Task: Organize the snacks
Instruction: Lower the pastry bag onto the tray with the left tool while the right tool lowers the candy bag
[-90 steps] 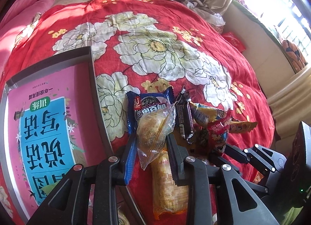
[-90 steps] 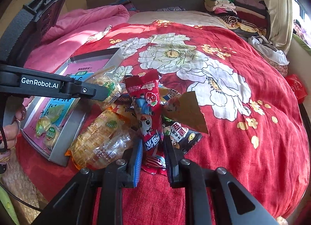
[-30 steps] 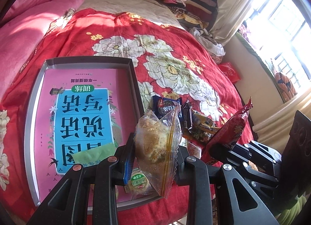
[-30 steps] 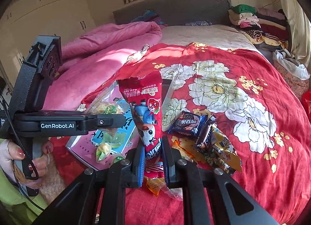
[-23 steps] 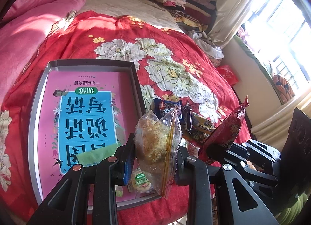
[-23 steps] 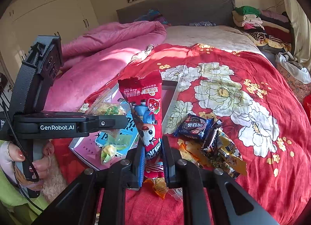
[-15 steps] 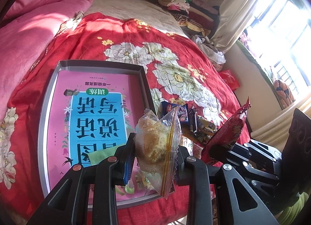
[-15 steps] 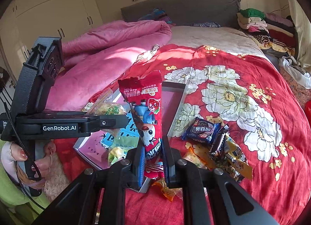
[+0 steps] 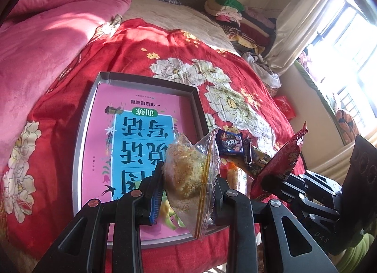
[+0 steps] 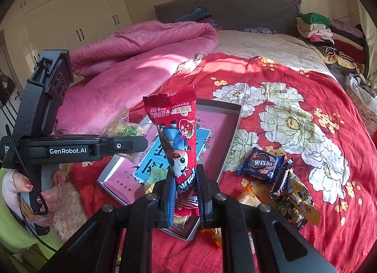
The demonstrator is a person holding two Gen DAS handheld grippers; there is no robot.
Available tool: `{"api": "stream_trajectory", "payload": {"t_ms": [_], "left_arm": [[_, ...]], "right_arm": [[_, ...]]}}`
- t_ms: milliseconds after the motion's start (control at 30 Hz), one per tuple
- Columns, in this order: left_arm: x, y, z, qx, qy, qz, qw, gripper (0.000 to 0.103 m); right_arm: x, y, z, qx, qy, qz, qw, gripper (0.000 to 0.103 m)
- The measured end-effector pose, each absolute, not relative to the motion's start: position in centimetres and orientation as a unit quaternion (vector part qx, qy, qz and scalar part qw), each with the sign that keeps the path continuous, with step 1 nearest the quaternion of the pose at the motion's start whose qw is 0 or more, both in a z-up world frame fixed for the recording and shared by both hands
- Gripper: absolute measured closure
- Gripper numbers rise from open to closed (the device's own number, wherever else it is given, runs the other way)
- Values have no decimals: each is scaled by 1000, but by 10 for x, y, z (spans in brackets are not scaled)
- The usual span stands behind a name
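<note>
Left gripper (image 9: pixel 188 192) jaws are clenching a clear crumbly-pastry bag (image 9: pixel 192 176) and right gripper (image 10: pixel 185 192) jaws are clenching a red cartoon-printed snack packet (image 10: pixel 178 141), both hovering at frame centre over the shallow grey tray (image 9: pixel 81 131), apparently for sorting into it.

Plastic, metal and cloth
Clear crinkly plastic bag (image 9: pixel 190 178), glossy red foil packet (image 10: pixel 179 136), matt grey metal tray (image 9: pixel 81 141), soft cloth bedspread (image 9: pixel 146 44).

Book (image 9: pixel 141 136) in tray (image 9: pixel 81 136) — snacks (image 9: pixel 238 152) beside
</note>
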State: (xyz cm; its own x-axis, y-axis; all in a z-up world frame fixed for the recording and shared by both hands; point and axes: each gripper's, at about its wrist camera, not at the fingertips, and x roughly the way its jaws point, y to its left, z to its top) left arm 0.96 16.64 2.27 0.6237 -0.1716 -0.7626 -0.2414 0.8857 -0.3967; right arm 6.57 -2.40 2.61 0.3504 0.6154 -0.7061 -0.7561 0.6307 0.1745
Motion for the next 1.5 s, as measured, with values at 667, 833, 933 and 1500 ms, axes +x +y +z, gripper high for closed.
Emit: {"api": "stream_trajectory", "payload": {"t_ms": [667, 833, 933, 1500], "left_arm": [[-23, 209, 5, -267, 438, 76, 855, 70], [-26, 213, -5, -275, 443, 78, 850, 70], [-27, 214, -10, -280, 446, 78, 847, 70], [-26, 208, -37, -276, 473, 74, 833, 70]], "right_arm": [[55, 2, 15, -98, 397, 450, 794, 87], [47, 13, 7, -115, 401, 458, 785, 87], [41, 20, 3, -129, 397, 462, 782, 87], [34, 37, -24, -179, 401, 467, 768, 87]]}}
